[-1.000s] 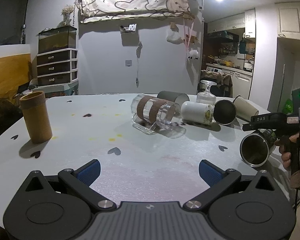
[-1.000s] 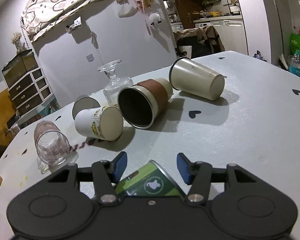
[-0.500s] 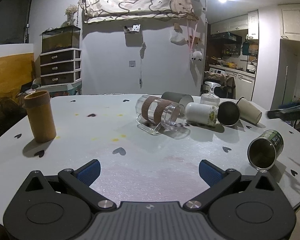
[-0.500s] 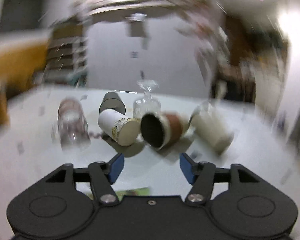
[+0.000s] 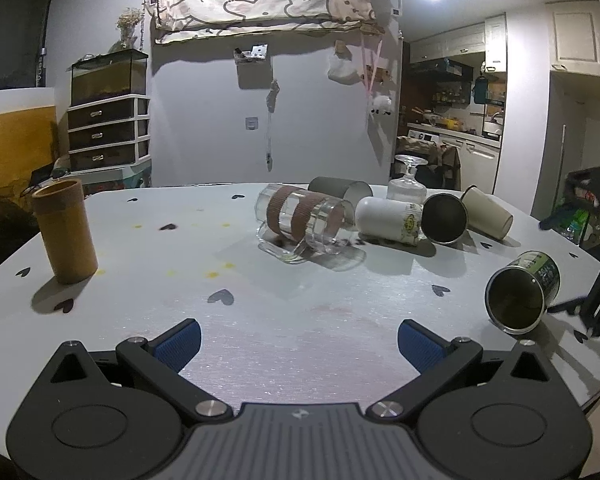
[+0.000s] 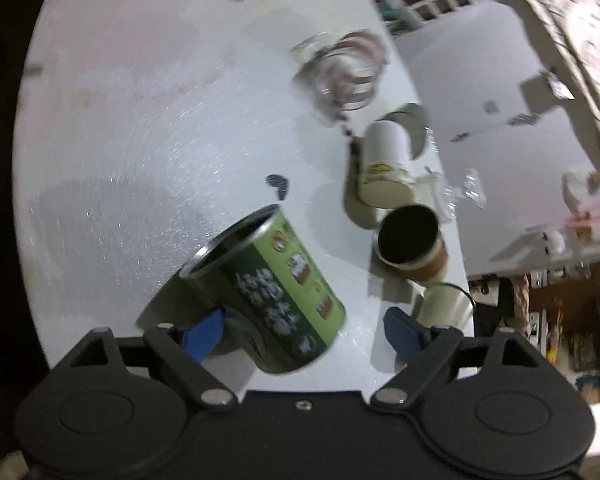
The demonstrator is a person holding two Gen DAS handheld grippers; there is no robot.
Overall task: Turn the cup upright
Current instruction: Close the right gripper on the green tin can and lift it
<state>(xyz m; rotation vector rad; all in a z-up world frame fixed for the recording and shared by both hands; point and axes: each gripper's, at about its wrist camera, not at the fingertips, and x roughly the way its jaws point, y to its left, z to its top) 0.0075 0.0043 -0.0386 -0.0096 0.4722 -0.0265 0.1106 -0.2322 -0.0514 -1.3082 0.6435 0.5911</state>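
**Right wrist view: green cup on its side, grasp not yet made**

Right wrist view puts your right gripper [image 6: 303, 332] tilted steeply over the table [image 6: 120, 128], its blue pads spread wide. The green printed cup [image 6: 268, 288] lies on its side between them, its closed base nearest the gripper and its metal-rimmed mouth pointing away. The left pad [image 6: 204, 330] sits against or just beside the cup's wall; blur keeps you from telling whether it touches. The right pad [image 6: 400, 330] stands clear of it. Nothing is clamped, so judge the flip as not begun: closing, lifting and turning the cup onto its base all remain.

Beyond the cup, further from your fingers, lie a brown-sleeved dark cup [image 6: 414, 244], a white cup [image 6: 384, 168] and a clear glass with brown bands [image 6: 346, 68], all toppled. A cream cup [image 6: 444, 304] lies just beside the right pad.

Your left gripper [image 5: 298, 342] hovers low over bare table, wide open and holding nothing. From it, the green cup [image 5: 524, 292] sits off to the right, near the table edge, mouth facing the camera. Far to its left a tan cylinder cup [image 5: 65, 230] stands upright.
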